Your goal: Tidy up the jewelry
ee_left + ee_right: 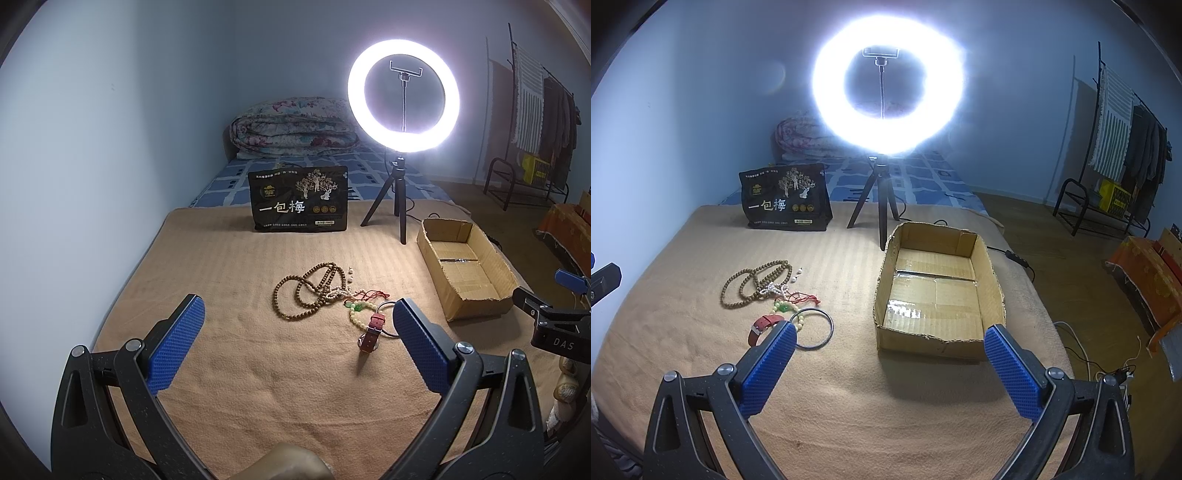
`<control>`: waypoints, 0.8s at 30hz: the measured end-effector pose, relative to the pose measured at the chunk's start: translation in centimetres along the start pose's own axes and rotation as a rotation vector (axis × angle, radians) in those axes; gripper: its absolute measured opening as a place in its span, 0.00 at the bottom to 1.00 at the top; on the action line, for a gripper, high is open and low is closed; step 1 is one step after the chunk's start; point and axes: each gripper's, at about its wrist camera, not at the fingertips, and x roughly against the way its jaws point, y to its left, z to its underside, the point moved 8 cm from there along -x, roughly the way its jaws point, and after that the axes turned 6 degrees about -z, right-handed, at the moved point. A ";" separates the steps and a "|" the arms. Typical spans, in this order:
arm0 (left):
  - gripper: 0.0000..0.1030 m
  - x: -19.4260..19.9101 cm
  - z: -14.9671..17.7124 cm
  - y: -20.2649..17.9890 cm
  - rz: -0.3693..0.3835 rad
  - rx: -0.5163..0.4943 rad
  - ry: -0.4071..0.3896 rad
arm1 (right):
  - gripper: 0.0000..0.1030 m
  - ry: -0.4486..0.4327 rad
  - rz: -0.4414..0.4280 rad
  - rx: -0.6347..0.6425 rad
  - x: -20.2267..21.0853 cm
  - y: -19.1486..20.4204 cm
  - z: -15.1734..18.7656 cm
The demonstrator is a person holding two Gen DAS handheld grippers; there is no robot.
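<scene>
Right claw (889, 341) agape above blanket (701, 332), beside box (993, 284).

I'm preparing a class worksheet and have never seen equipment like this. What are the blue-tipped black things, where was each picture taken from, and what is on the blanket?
A person holds two hand-held grippers; each carries a camera looking along its fingers. One picture is from the left gripper, the other from the right gripper. Both are open and hold nothing. On the tan blanket lie brown bead strands, a red-strapped watch, a metal bangle and an empty cardboard box. A ring light stands behind.
</scene>
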 end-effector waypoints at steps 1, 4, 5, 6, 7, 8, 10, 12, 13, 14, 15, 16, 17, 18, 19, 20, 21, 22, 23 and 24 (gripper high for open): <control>1.00 0.0 0.0 0.0 0.001 0.000 0.000 | 1.00 0.000 0.000 -0.001 0.0 0.0 0.0; 1.00 0.0 0.0 0.1 0.000 0.001 -0.001 | 1.00 0.003 0.002 -0.004 0.0 -0.1 0.1; 1.00 0.0 0.0 0.0 0.002 0.001 0.000 | 1.00 0.003 0.003 -0.004 0.0 -0.2 0.1; 1.00 0.0 0.0 0.0 0.001 0.001 -0.001 | 1.00 0.004 0.003 -0.004 0.0 -0.1 0.1; 1.00 0.0 0.0 0.0 0.001 0.002 -0.001 | 1.00 0.004 0.002 -0.004 0.0 -0.2 0.0; 1.00 0.0 0.0 0.0 0.001 0.002 -0.001 | 1.00 0.004 0.002 -0.004 0.0 -0.2 0.1; 1.00 0.0 0.0 0.0 0.001 0.002 0.000 | 1.00 0.004 0.002 -0.004 0.0 -0.1 0.0; 1.00 0.0 0.0 0.0 0.001 0.002 0.001 | 1.00 0.005 0.003 -0.004 0.0 -0.2 0.1; 1.00 0.1 -0.1 0.0 0.000 0.002 0.001 | 1.00 0.005 0.003 -0.004 0.0 -0.1 0.1; 1.00 0.1 -0.1 0.0 0.000 0.002 0.000 | 1.00 0.005 0.003 -0.005 0.0 -0.2 0.1; 1.00 0.1 -0.1 0.0 0.000 0.003 0.001 | 1.00 0.005 0.003 -0.005 0.0 -0.2 0.1; 1.00 0.1 -0.1 0.0 0.000 0.004 0.001 | 1.00 0.006 0.003 -0.005 0.0 -0.1 0.1; 1.00 0.1 -0.1 0.0 0.000 0.004 0.001 | 1.00 0.007 0.002 -0.006 0.0 -0.1 0.1; 1.00 0.1 -0.1 0.0 -0.001 0.003 0.001 | 1.00 0.007 0.001 -0.006 0.0 -0.2 0.1; 1.00 0.1 -0.1 0.0 0.000 0.003 0.001 | 1.00 0.008 0.001 -0.007 0.0 -0.2 0.1; 1.00 0.1 -0.1 0.0 0.000 0.004 0.001 | 1.00 0.008 0.002 -0.007 0.0 -0.2 0.1; 1.00 0.1 -0.1 0.0 0.001 0.004 0.001 | 1.00 0.008 0.001 -0.007 0.0 -0.2 0.1; 1.00 0.1 -0.1 0.0 0.000 0.003 0.001 | 1.00 0.008 0.001 -0.007 0.0 -0.2 0.1; 1.00 0.1 -0.1 0.0 0.000 0.003 0.001 | 1.00 0.008 0.001 -0.007 0.0 -0.2 0.1; 1.00 0.1 -0.1 0.0 0.001 0.004 0.002 | 1.00 0.008 0.001 -0.007 0.0 -0.2 0.1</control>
